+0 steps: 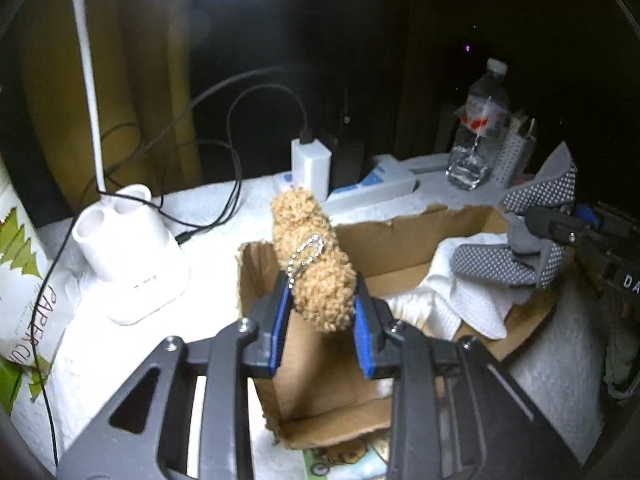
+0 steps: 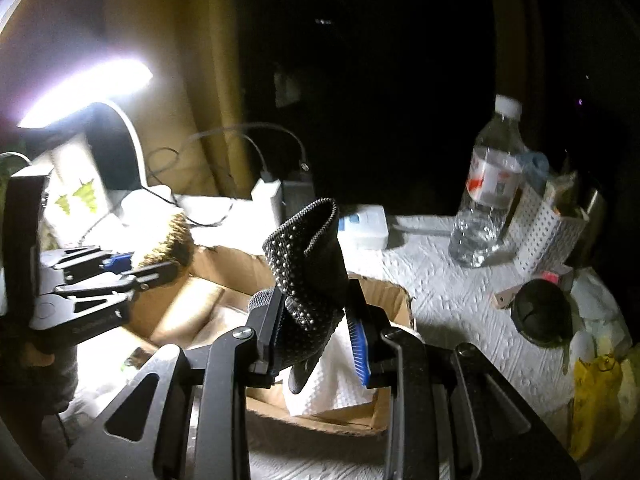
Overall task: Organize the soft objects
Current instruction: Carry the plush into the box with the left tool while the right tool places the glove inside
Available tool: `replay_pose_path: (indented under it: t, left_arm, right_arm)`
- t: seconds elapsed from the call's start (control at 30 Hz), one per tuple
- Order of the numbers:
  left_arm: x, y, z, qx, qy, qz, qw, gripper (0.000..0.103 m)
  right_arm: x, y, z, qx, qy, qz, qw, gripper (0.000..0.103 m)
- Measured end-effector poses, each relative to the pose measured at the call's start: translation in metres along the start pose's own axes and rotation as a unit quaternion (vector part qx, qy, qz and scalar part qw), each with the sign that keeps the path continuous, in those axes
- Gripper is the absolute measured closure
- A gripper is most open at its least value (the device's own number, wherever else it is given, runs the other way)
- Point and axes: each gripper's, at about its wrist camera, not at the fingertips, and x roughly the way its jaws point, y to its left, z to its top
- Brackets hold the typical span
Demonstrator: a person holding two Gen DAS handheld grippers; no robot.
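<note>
Fingers [image 1: 280, 312] of left gripper [image 1: 322, 312] clamped a curly tan plush [image 1: 312, 260] — right gripper [image 2: 316, 332] pinched a dotted grey sock [image 2: 308, 272]. Both hung over the torn-edged cardboard box [image 1: 400, 224]; bag [image 1: 24, 272] read "PAPER CU".

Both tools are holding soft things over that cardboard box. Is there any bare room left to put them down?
Yes: the cardboard box has bare floor at its near left end, beside the white cloth filling its right. Another open patch lies between the box and the water bottle. The far right, around the perforated holder, is crowded.

Bench [image 2: 440, 288]: white textured covering.
On bench: cardboard box [image 1: 404, 224], water bottle [image 2: 486, 184], white lamp base [image 1: 132, 268], white charger [image 1: 311, 166], perforated holder [image 2: 538, 236].
</note>
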Motion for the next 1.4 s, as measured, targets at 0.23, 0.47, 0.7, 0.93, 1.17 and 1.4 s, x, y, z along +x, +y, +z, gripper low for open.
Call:
replay_pose_path:
  t: [0.23, 0.47, 0.7, 0.93, 1.17, 1.4]
  left_arm:
    - [0.028, -0.008, -0.01, 0.016, 0.044, -0.003, 0.9989, 0.074]
    - [0.03, -0.013, -0.01, 0.042, 0.052, 0.006, 0.9978, 0.074]
    - [0.028, -0.016, -0.012, 0.051, 0.056, 0.002, 0.9972, 0.072]
    - [0.024, -0.02, -0.012, 0.049, 0.061, -0.011, 0.9968, 0.047]
    - [0.016, -0.018, -0.011, 0.036, 0.057, -0.01, 0.9977, 0.041]
    - [-0.002, -0.012, -0.003, 0.016, 0.043, -0.016, 0.9988, 0.016]
  right_arm:
    - [0.034, 0.004, -0.014, 0.01, 0.048, -0.02, 0.999, 0.073]
    - [0.075, 0.006, -0.032, 0.012, 0.109, -0.058, 0.992, 0.073]
    - [0.087, 0.013, -0.036, 0.002, 0.124, -0.085, 0.989, 0.073]
    - [0.082, 0.017, -0.036, 0.0, 0.126, -0.081, 0.989, 0.059]
    - [0.063, 0.019, -0.034, 0.007, 0.104, -0.068, 0.992, 0.047]
    - [0.035, 0.026, -0.026, 0.012, 0.066, -0.043, 0.997, 0.043]
